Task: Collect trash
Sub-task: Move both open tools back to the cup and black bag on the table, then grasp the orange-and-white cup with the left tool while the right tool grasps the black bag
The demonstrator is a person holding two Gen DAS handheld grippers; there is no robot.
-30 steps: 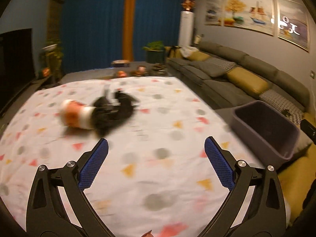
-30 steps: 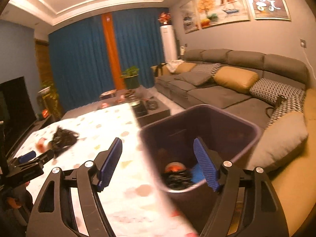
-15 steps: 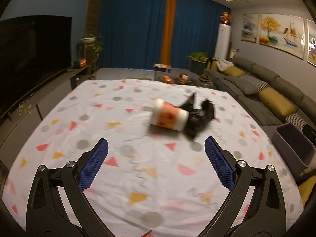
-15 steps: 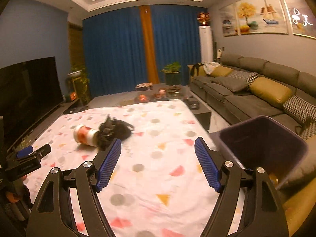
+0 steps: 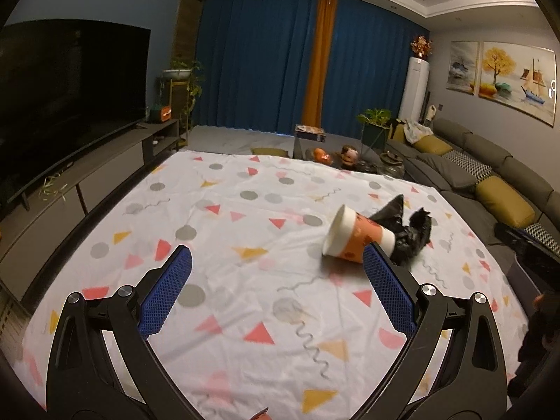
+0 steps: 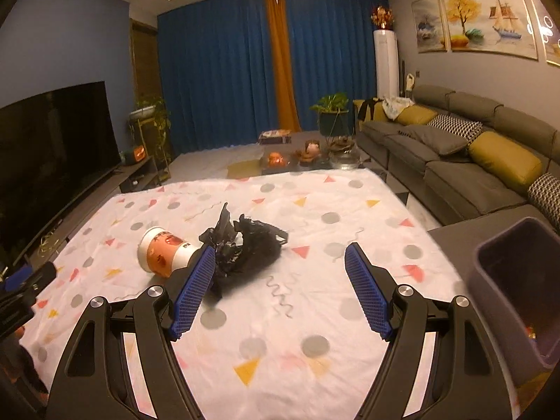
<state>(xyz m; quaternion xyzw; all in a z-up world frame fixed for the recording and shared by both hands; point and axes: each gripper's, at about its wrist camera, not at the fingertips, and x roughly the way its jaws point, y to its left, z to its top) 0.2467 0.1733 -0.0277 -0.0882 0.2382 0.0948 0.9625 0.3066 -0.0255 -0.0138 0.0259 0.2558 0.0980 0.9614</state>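
The paper cup (image 6: 164, 252) and crumpled black bag (image 6: 245, 248) are seen lying together on the patterned sheet (image 6: 315, 308), both grippers (image 5: 276, 294) (image 6: 280, 290) spread empty, swung back from the seemingly part-filled bin (image 6: 518, 290) for another pickup.

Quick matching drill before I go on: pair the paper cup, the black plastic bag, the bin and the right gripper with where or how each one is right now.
1 paper cup
2 black plastic bag
3 bin
4 right gripper

a past the cloth's right edge
b crumpled against the cup's base
c open, empty
d lying on its side on the cloth

Pairs: 1-d, 2-b, 3-a, 4-c
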